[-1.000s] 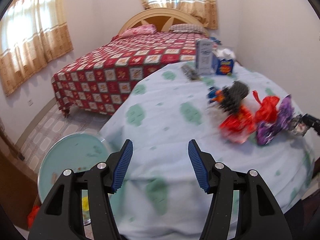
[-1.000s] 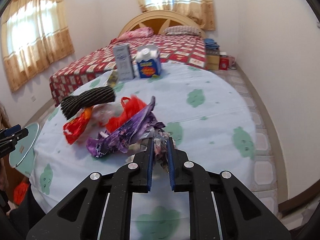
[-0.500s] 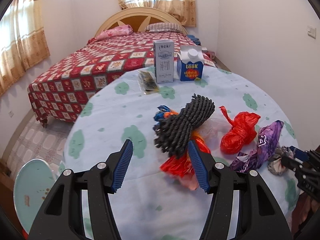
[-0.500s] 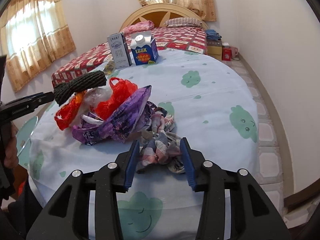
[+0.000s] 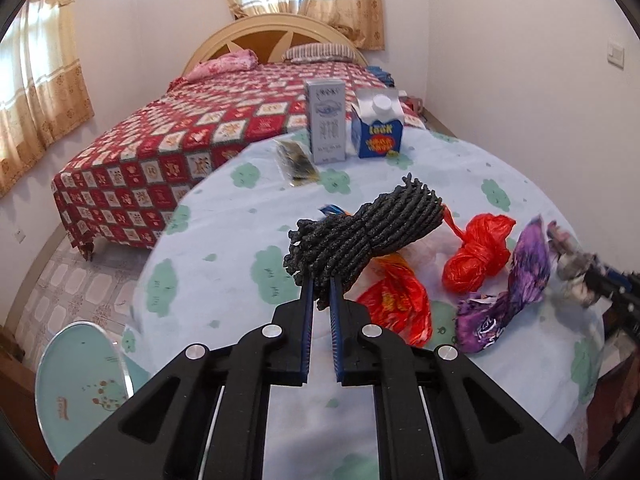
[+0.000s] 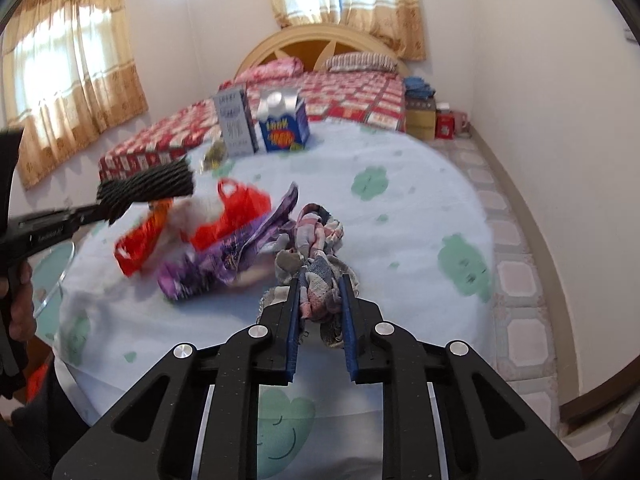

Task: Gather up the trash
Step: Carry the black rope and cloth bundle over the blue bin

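My left gripper [image 5: 321, 286] is shut on a dark grey bundle of rope [image 5: 362, 234], held just above the round table [image 5: 224, 240]; the bundle also shows in the right wrist view [image 6: 148, 190]. My right gripper [image 6: 320, 284] is closed on a crumpled plaid rag [image 6: 318, 252] at the table's near side. Between them lie a red plastic bag [image 5: 474, 254], an orange-red wrapper [image 5: 396, 304] and a purple wrapper [image 5: 508, 292].
A grey carton [image 5: 325, 122], a blue milk carton [image 5: 378, 128] and a small dark packet [image 5: 296, 162] stand at the table's far edge. A bed with a red quilt [image 5: 180, 140] lies behind. A round teal stool [image 5: 82, 376] stands low left.
My left gripper moved in and closed on the rope bundle, lifting it. My right gripper, open half a second ago, closed on the plaid rag.
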`<action>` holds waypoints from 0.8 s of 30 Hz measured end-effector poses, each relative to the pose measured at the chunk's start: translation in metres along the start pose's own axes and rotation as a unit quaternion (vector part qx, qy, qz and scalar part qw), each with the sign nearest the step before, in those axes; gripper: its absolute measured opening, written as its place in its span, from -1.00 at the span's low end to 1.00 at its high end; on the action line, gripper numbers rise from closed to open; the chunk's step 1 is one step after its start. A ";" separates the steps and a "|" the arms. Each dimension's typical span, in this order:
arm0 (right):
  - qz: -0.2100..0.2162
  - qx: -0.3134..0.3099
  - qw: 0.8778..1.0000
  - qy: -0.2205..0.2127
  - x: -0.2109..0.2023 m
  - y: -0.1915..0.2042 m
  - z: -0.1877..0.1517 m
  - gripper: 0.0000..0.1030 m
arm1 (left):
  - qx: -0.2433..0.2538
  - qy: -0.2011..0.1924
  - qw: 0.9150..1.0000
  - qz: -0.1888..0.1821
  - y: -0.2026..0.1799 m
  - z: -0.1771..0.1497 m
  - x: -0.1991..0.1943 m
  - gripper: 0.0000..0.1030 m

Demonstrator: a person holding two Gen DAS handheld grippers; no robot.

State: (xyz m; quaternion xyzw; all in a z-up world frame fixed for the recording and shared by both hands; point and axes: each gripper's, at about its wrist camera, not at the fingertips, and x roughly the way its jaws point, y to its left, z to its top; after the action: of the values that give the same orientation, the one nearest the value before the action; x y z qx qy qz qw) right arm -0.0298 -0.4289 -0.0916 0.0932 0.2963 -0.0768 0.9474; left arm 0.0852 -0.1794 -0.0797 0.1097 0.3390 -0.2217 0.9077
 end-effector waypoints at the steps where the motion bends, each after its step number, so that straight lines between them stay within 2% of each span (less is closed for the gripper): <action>1: -0.001 0.001 1.000 -0.007 -0.004 0.000 0.003 -0.63 | -0.003 -0.005 1.000 0.002 0.005 0.000 -0.007 -0.84; 5: 0.009 -0.001 0.999 -0.041 -0.023 0.008 0.020 -0.63 | -0.015 -0.020 1.000 0.010 0.022 -0.001 -0.026 -0.84; 8: 0.023 -0.013 0.998 -0.048 -0.024 0.024 0.027 -0.63 | -0.017 -0.027 0.999 0.030 0.037 -0.006 -0.040 -0.84; 15: 0.061 -0.041 0.996 -0.040 -0.003 0.072 0.035 -0.63 | -0.031 -0.026 0.996 0.074 0.078 -0.028 -0.059 -0.84; 24: 0.092 -0.067 0.993 -0.037 0.015 0.128 0.046 -0.63 | -0.054 -0.028 0.993 0.104 0.119 -0.049 -0.077 -0.84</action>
State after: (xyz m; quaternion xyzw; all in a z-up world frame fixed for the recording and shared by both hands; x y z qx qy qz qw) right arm 0.0336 -0.3165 -0.0465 0.0530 0.2555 0.0275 0.9650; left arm 0.0619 -0.0324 -0.0594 0.0883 0.3114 -0.1107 0.9397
